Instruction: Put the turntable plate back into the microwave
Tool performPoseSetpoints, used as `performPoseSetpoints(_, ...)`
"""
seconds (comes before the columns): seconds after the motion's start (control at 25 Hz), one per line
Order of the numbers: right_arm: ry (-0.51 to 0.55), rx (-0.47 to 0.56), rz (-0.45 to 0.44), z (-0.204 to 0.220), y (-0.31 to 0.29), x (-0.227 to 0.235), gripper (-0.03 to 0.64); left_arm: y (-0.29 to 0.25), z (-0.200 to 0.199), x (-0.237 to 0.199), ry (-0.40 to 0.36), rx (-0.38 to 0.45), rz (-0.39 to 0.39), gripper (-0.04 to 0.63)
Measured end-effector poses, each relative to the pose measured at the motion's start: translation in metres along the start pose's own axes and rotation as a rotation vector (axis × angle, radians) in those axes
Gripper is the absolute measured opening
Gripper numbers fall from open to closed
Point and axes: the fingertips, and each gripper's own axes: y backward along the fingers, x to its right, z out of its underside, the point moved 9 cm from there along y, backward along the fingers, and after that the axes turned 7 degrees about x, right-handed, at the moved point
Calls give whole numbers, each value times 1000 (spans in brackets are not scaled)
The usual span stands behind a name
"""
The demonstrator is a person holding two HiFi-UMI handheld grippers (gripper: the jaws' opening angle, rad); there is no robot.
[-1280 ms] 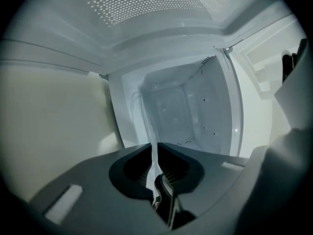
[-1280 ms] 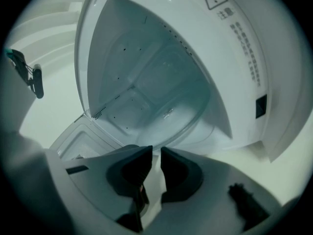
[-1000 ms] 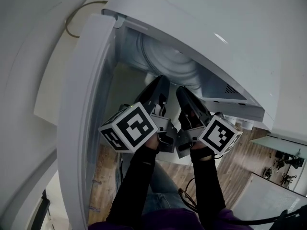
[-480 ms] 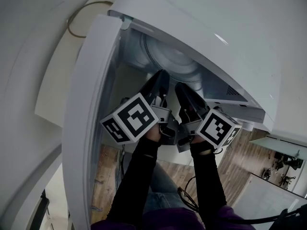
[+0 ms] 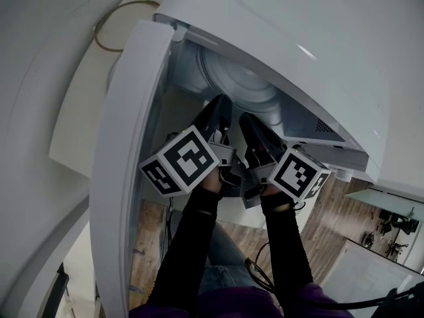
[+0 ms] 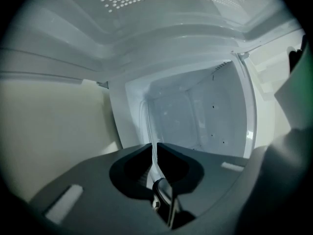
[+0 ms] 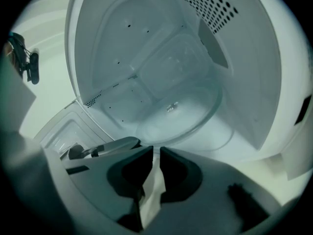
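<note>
One white microwave [image 5: 318,38] fills the upper right of the head view. Its single door [image 5: 126,151] is swung open down the left of the frame. One glass turntable plate [image 5: 242,85] is seen inside the cavity at upper centre. It is gripped at its near rim, and whether it rests on the cavity floor cannot be told.

Two grippers are held side by side at the centre of the frame, both pointed up into the cavity mouth: the left gripper [image 5: 222,111] and, just beside it, the right gripper [image 5: 250,123]. One marker cube is carried on each, the left cube [image 5: 179,169] and the right cube [image 5: 299,175].

Two forearms in black sleeves rise from the lower edge, with the left hand [image 5: 212,183] and the right hand [image 5: 277,201] wrapped around the handles.

In the left gripper view the jaws are drawn almost together, pinching the plate's thin rim. In the right gripper view the jaws are likewise clamped on the rim, and the round plate is spread out beyond them.
</note>
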Motion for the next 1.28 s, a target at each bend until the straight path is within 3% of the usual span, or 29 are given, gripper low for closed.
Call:
performPoseSetpoints(0.12, 11, 4, -1, -1, 0, 0, 49, 2, 1, 1, -42, 3, 0, 43)
performPoseSetpoints(0.32, 54, -18, 1, -1, -2, -2, 49, 14, 11, 0, -188, -8, -36, 6)
performPoseSetpoints(0.52, 61, -41, 1, 1, -2, -1, 49, 20, 16, -2, -212, -8, -45, 6)
performPoseSetpoints(0.72, 65, -40, -20, -2, 6, -4, 49, 28, 23, 8, -292, -32, 38, 6)
performPoseSetpoints(0.84, 151, -13, -28, -4, 20, -15, 49, 38, 28, 19, -394, -46, 77, 6)
performPoseSetpoints(1.0, 346, 32, -17, -10, 46, -37, 28, 55, 38, 37, -573, -67, 72, 6)
performPoseSetpoints(1.28, 403, 135, -136, -26, 102, -85, 20, 97, 39, 82, -780, -92, 97, 6)
